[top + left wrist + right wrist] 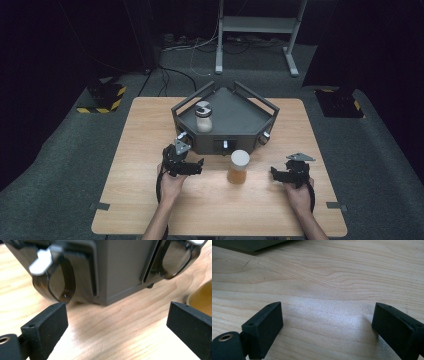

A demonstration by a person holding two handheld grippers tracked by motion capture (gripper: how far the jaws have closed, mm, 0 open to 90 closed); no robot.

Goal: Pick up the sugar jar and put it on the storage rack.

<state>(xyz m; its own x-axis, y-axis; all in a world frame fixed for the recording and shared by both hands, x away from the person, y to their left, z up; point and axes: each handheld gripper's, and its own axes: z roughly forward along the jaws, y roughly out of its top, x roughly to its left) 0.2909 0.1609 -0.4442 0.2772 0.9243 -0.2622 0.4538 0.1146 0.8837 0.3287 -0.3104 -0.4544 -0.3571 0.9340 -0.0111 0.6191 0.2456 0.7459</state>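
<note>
A grey three-cornered box (235, 117) with rail handles stands at the back middle of the wooden table (135, 200). On its top sits a pale jar with a white lid (203, 118). An amber jar with a white lid (238, 167) stands on the table in front of the box, and its edge (201, 298) shows in the left gripper view. My left gripper (185, 160) (117, 315) is open, low over the table, facing the box's front left corner (117, 272). To the right of the amber jar, my right gripper (289, 171) (328, 313) is open over bare wood.
The box front carries dark see-through spouts with white levers (42, 261) (225, 144). A metal stand (257, 25), cables and yellow-black striped bases (102, 95) are on the floor beyond the table. Bare wood lies along the near side and both ends.
</note>
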